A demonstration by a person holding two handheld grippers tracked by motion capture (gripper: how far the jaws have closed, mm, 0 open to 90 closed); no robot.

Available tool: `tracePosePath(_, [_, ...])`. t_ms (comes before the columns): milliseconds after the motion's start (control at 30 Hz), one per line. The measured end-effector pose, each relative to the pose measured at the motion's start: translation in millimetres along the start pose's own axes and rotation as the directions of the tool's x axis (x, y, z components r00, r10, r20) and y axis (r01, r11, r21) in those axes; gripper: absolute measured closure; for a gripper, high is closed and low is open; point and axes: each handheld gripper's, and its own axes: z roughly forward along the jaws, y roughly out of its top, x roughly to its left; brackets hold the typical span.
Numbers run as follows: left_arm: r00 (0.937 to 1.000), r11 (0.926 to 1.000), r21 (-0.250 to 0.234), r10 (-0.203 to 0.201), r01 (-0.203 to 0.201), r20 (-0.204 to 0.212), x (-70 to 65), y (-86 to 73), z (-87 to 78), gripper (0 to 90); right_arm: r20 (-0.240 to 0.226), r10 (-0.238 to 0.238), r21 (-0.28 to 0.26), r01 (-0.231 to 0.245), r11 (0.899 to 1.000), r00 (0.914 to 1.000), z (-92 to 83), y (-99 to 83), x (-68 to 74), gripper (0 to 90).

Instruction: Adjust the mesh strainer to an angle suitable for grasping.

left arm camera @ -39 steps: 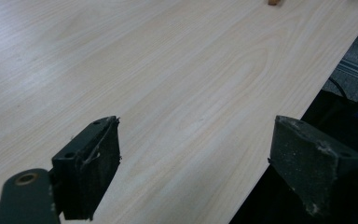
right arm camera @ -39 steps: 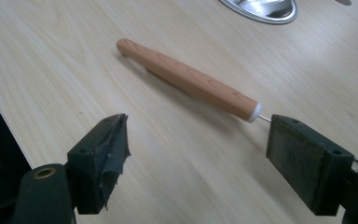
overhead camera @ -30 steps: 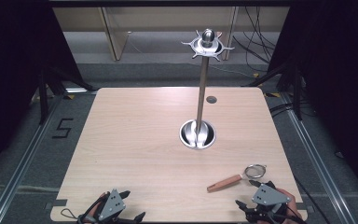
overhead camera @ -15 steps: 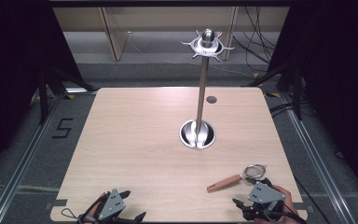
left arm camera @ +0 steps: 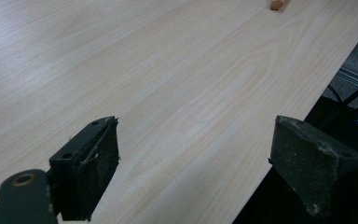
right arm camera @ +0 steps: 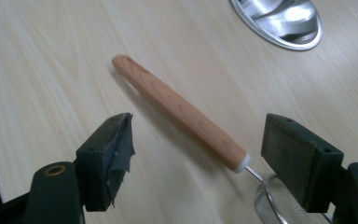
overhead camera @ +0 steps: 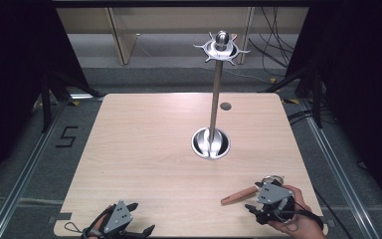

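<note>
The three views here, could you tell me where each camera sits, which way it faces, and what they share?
High view: above the near edge of the table, looking forward and down; both hands with the left gripper and right gripper enter at the bottom.
Left gripper view: rides the left gripper, looking across bare tabletop between its open jaws.
Right gripper view: rides the right gripper, looking down at the wooden-handled strainer between its jaws, which have just been closing without touching it.
Shared: high and right gripper views both show the strainer and the steel stand base.
</note>
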Motion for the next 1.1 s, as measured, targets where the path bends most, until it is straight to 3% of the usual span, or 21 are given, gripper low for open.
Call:
tracePosePath(167, [0.9997,0.9997,-0.004,0.023,-0.023,0.005,1.2,0.9,0.2,14.8,-0.011,-0.012,0.029,0.012,1.000,0.9999,4.6,8.7,-12.4,26.7])
tracePosePath(200, [0.9998,0.9999,-0.009,-0.014,0.014,0.015,-0.9,0.3,0.5,14.8,-0.002,0.008,0.032,-0.008,0.999,1.0000,5.7,10.5,-13.8,27.0])
tracePosePath(233, [0.9998,0.9997,-0.019,-0.016,0.016,0.007,-1.1,0.0,1.2,14.8,-0.018,-0.018,0.032,0.018,0.999,0.9997,8.1,12.5,-17.0,27.4])
tracePosePath(300, [0.9997,0.9994,-0.026,-0.024,0.024,0.011,-1.1,-0.2,1.4,14.8,-0.020,-0.008,0.050,0.009,0.999,0.9998,11.9,16.5,-18.9,27.6])
tracePosePath(333, [0.9997,0.9995,-0.024,-0.021,0.021,0.016,-1.1,0.5,0.7,14.8,-0.023,-0.013,0.055,0.014,0.998,0.9996,13.6,17.7,-19.5,28.1])
tracePosePath(367, [0.9996,0.9997,-0.014,0.021,-0.020,0.021,1.4,1.2,-0.4,14.8,-0.046,-0.032,0.063,0.035,0.997,0.9984,16.1,19.5,-20.4,28.9])
tracePosePath(433, [0.9996,0.9997,-0.016,0.017,-0.017,0.020,1.2,0.9,-0.3,14.8,-0.030,-0.080,0.083,0.083,0.993,0.9963,21.2,22.6,-21.5,29.8])
tracePosePath(500, [0.9996,0.9998,-0.015,0.017,-0.017,0.021,1.3,1.0,-0.3,14.8,-0.028,-0.063,0.096,0.065,0.993,0.9976,22.5,23.3,-20.2,30.3])
tracePosePath(533, [0.9996,0.9997,-0.014,0.022,-0.022,0.019,1.5,1.2,-0.3,14.8,-0.060,-0.048,0.120,0.055,0.991,0.9971,26.9,26.1,-18.3,31.0])
tracePosePath(567, [0.9995,0.9992,-0.026,0.029,-0.029,0.014,1.6,0.9,0.8,14.8,-0.068,-0.077,0.113,0.085,0.990,0.9946,29.7,26.4,-21.0,31.1])
tracePosePath(600, [0.9997,0.9992,-0.037,0.015,-0.014,0.018,0.4,0.6,1.8,14.8,-0.111,-0.076,0.117,0.089,0.989,0.9909,31.6,27.0,-21.7,31.6])
tracePosePath(633, [0.9992,0.9995,-0.018,-0.026,0.027,0.030,-2.2,0.1,1.2,14.8,-0.105,-0.045,0.134,0.059,0.989,0.9934,32.5,26.7,-21.1,32.5])
tracePosePath(700, [0.9994,0.9992,-0.030,-0.028,0.029,0.023,-2.6,0.1,2.0,14.8,-0.128,-0.076,0.118,0.091,0.989,0.9889,38.7,26.1,-25.3,33.4])
tracePosePath(733, [0.9995,0.9993,-0.027,-0.026,0.026,0.019,-2.3,0.0,1.7,14.8,-0.134,-0.028,0.151,0.048,0.987,0.9906,38.6,25.7,-24.7,33.9])
tracePosePath(767, [0.9995,0.9993,-0.027,-0.026,0.026,0.019,-2.3,0.0,1.7,14.8,-0.134,-0.028,0.151,0.048,0.987,0.9906,38.6,25.7,-24.7,33.9])
tracePosePath(800, [0.9998,0.9996,-0.029,-0.002,0.003,0.020,-0.5,0.2,1.4,14.8,-0.169,-0.062,0.137,0.086,0.987,0.9837,45.2,24.6,-29.1,35.1])
tracePosePath(833, [0.9996,0.9994,-0.027,-0.021,0.022,0.020,-1.3,-0.4,1.7,14.8,-0.180,-0.050,0.148,0.078,0.986,0.9824,46.5,24.3,-29.1,35.2])
tracePosePath(900, [0.9993,0.9995,-0.020,-0.023,0.023,0.030,-1.8,0.1,1.5,14.8,-0.221,-0.040,0.178,0.080,0.981,0.9744,50.2,24.1,-31.3,36.3])
tracePosePath(933, [0.9994,0.9994,-0.026,-0.022,0.023,0.026,-2.6,-0.2,2.5,14.8,-0.225,-0.047,0.178,0.089,0.980,0.9731,51.6,23.9,-31.8,36.8])
tracePosePath(967, [0.9999,1.0000,-0.006,0.005,-0.005,0.015,-0.6,0.0,1.7,14.8,-0.240,-0.042,0.188,0.089,0.978,0.9698,53.2,23.6,-32.3,37.7])
tracePosePath(1100, [0.9998,0.9998,-0.019,-0.008,0.008,0.018,-1.0,-0.2,3.1,14.9,-0.265,-0.030,0.217,0.090,0.972,0.9638,55.9,21.8,-34.2,39.2])
